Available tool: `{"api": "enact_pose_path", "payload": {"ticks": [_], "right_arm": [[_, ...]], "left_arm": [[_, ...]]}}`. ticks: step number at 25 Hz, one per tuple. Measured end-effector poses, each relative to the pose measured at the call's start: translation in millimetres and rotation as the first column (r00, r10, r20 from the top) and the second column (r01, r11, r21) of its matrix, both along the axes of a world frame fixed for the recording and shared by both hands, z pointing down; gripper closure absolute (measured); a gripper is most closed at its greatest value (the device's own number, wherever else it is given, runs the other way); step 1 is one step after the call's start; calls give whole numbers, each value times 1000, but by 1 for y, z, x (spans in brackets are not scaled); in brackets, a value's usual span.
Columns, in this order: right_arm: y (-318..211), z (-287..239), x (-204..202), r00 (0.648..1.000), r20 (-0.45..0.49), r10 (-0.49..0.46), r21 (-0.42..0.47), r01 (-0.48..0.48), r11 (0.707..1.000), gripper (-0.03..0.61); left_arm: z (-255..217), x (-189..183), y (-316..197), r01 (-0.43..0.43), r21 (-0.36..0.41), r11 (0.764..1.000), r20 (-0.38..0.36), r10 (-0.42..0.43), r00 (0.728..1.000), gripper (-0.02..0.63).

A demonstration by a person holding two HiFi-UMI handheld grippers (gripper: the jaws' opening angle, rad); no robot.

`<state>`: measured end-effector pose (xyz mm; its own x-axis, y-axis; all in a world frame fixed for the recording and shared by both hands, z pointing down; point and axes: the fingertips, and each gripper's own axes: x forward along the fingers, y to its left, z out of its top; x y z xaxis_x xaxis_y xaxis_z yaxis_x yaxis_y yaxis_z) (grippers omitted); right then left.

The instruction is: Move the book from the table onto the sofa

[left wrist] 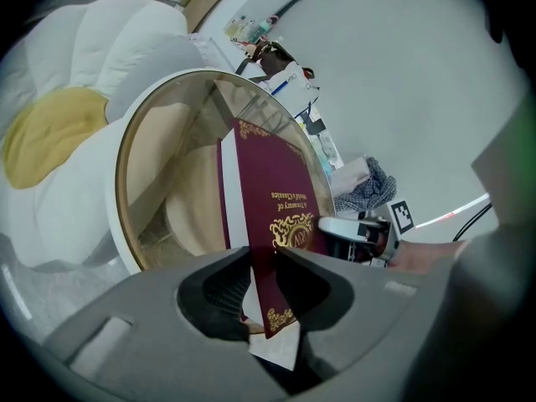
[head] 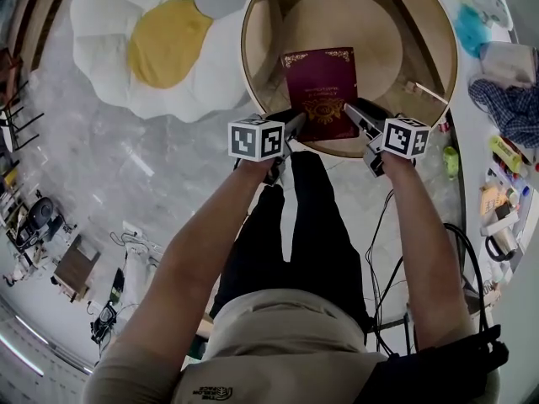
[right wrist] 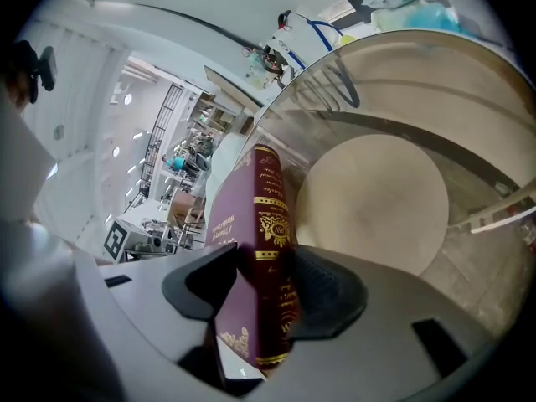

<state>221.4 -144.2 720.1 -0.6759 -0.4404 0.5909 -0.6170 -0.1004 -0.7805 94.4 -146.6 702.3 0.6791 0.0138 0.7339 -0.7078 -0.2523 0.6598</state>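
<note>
Book (right wrist: 266, 224) spine lettering only in right gripper view

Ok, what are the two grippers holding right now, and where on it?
Both hold the burgundy book by its near end: the left gripper at the page-edge corner, the right gripper at the spine corner.

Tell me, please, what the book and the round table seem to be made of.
Book: hard cover, perhaps cloth or leatherette, matte burgundy with shiny gold stamping; white paper pages show at its edge. Table: apparently a clear glass top, because the base shows through it, inside a pale wood-looking rim.
</note>
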Motion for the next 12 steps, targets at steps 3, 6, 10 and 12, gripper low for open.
{"api": "enact_pose_path", "payload": {"ticks": [3,6,10,12], "right_arm": [[-3,-12,-3,1000,-4,-2,22,2,1000,371],[-8,-27,-12,1000,-10,-21,44,22,999,373],[-16,-47,-27,999,-11,-46,63,46,997,374],[-23,-55,-38,998,-15,-63,75,64,995,374]], "left_arm": [[-10,-4,-3,5,22,1000,-8,-5,1000,515],[-24,-14,-4,28,34,999,-20,-27,999,517],[-43,-29,-7,64,54,997,-31,-62,998,517],[-51,-40,-11,83,68,994,-33,-81,996,517]]}}
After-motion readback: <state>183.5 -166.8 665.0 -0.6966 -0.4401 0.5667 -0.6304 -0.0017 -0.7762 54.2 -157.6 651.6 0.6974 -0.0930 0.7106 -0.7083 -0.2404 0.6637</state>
